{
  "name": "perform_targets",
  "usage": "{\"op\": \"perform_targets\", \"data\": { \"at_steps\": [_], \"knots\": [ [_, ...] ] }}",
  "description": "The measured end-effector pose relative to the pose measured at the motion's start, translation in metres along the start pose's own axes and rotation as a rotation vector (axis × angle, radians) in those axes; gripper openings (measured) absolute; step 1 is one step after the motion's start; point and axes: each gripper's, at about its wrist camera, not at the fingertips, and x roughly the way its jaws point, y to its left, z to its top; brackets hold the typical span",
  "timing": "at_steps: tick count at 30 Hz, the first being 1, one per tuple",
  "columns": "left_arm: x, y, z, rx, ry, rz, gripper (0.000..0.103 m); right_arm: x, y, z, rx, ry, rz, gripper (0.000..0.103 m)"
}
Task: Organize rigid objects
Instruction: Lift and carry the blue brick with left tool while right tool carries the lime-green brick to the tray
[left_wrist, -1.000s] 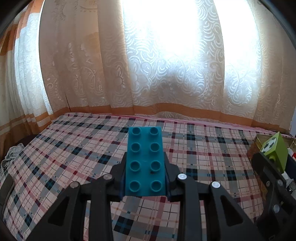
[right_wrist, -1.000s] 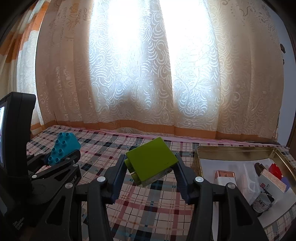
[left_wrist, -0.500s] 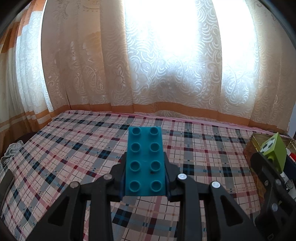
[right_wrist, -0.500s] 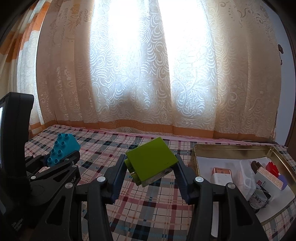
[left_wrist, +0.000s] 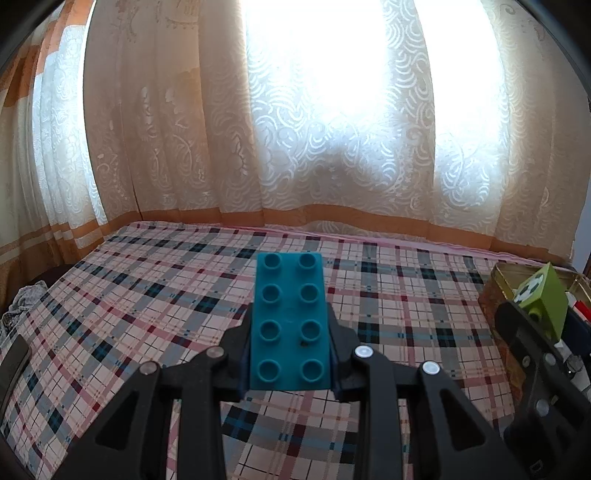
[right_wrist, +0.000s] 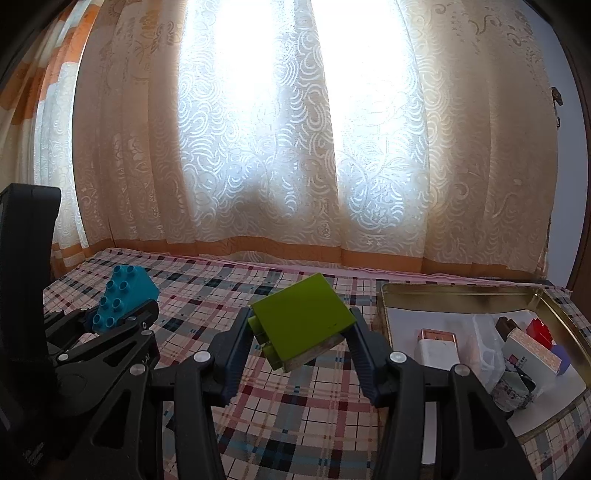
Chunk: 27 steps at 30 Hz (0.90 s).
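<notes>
Above a plaid cloth (left_wrist: 147, 295), the left gripper (left_wrist: 290, 350) clamps a teal brick (left_wrist: 290, 325) while the right gripper (right_wrist: 299, 332) pinches a green block (right_wrist: 301, 317); a gold tin (right_wrist: 458, 291) at 3 o'clock holds what appear to be small boxes.

Left gripper (left_wrist: 290, 354) and right gripper (right_wrist: 301, 343) each clamp a block, raised.

no legible text for you here: the small box (right_wrist: 532, 352) in the tin (right_wrist: 458, 293) carries a red mark too small to read, and white lettering on the left claw (right_wrist: 122, 321) is blurred.
</notes>
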Motion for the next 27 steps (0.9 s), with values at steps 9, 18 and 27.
{"op": "perform_targets", "data": {
  "at_steps": [9,18,27],
  "knots": [
    [-0.005,-0.003,-0.001,-0.002,-0.012,0.001,0.031,-0.006,-0.010,-0.002,0.007,0.007,-0.018,0.054],
    [-0.011,-0.009,-0.003,0.001,-0.013,-0.010,0.031,-0.011,-0.015,-0.004,0.003,0.003,-0.026,0.054],
    [-0.017,-0.017,-0.007,-0.015,-0.017,-0.034,0.031,-0.018,-0.026,-0.006,-0.004,-0.008,-0.050,0.054]
  ]
}}
